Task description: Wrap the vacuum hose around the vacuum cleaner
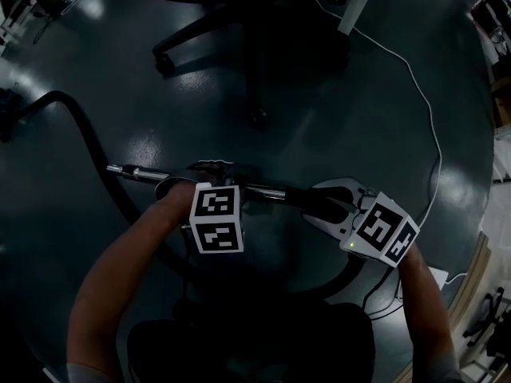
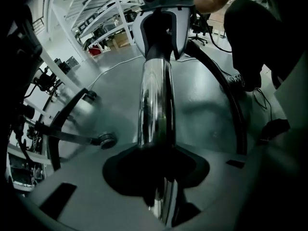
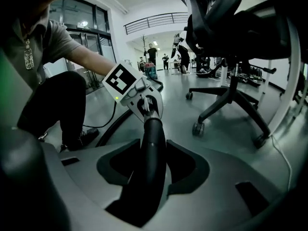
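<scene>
Left tongs (image 2: 156,170) tight on glossy chrome tube (image 2: 155,100); right tongs (image 3: 144,177) on matte black handle (image 3: 153,138) (equally tight)

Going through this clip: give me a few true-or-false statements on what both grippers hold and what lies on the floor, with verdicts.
1. The left gripper is closed on the chrome tube. True.
2. The right gripper holds nothing. False: it is closed on the black wand section, which runs on into the tube.
3. An office chair stands on the floor ahead of the person. True.
4. The black hose is coiled up neatly. False: it trails in one loose curve across the floor at the left.
5. A white cable runs over the floor at the right. True.
</scene>
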`<state>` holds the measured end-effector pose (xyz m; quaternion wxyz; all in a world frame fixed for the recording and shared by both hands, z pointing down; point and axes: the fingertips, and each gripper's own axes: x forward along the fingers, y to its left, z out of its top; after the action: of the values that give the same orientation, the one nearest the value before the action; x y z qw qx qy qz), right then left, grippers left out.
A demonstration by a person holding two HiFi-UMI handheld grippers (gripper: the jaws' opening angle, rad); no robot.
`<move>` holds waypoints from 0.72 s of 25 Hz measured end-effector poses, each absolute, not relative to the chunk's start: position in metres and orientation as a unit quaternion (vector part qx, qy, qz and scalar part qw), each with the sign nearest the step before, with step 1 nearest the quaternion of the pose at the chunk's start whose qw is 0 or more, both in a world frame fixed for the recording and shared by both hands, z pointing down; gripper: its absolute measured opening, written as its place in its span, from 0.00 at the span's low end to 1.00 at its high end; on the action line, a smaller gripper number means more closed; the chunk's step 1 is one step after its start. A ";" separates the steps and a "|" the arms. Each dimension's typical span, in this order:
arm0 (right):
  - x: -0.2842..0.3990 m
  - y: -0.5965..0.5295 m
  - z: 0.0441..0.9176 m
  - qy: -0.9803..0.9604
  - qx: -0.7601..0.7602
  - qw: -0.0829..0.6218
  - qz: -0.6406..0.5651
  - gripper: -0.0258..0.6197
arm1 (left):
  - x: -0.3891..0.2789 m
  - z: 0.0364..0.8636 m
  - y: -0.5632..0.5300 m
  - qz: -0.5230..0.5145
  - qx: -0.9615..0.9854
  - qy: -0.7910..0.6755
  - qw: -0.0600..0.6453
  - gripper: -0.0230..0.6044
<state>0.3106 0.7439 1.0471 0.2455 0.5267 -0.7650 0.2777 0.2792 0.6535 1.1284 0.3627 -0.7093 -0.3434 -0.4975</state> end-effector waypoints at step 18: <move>0.204 0.690 0.783 -0.786 0.482 0.248 0.298 0.28 | 0.119 0.864 0.602 -0.543 -0.765 -0.278 0.209 0.26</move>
<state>0.2037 0.6899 0.7828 0.2480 0.4825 -0.7856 0.2977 0.1194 0.6016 0.8643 0.2092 -0.7646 -0.2777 -0.5426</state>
